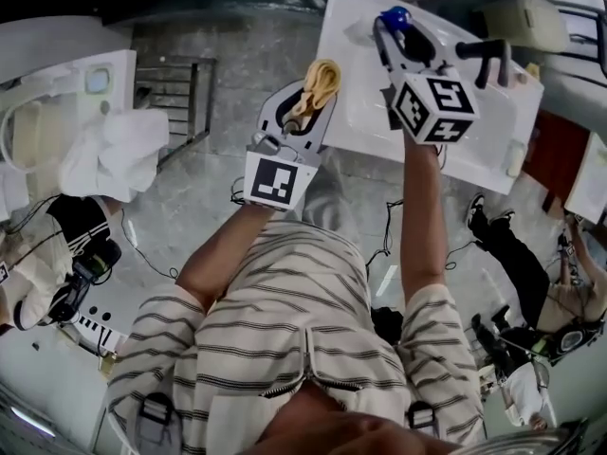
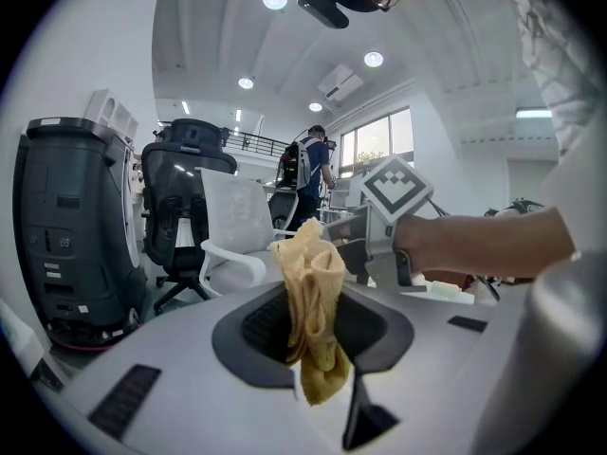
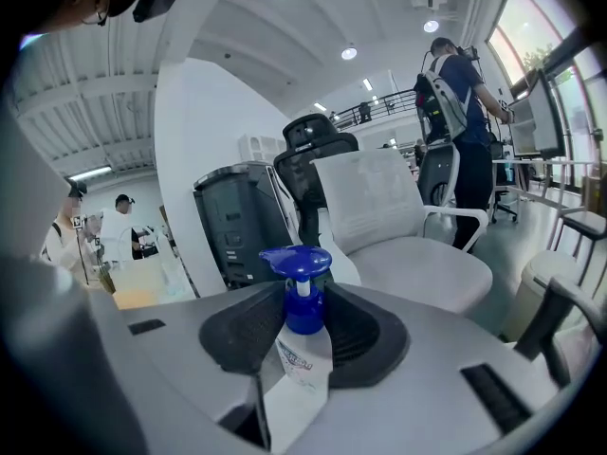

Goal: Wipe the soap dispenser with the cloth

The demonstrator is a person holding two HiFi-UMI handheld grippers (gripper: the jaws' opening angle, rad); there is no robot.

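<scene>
A yellow cloth [image 1: 319, 85] is bunched between the jaws of my left gripper [image 1: 308, 98], which is shut on it; in the left gripper view the cloth [image 2: 313, 311] hangs from the pads, folded and limp. My right gripper [image 1: 398, 38] is shut on the soap dispenser [image 1: 396, 19], a clear bottle with a blue pump head [image 3: 297, 259], held upright by its neck above the white table [image 1: 360, 112]. In the right gripper view the bottle's labelled body [image 3: 302, 373] hangs below the pads. The two grippers are lifted side by side, the cloth a short way left of the bottle.
A black tool [image 1: 482, 53] lies at the table's right side. A white office chair [image 3: 398, 235] and a dark machine [image 2: 66, 226] stand nearby. Another person [image 1: 512, 245] sits at the lower right. White equipment [image 1: 76, 140] is at the left.
</scene>
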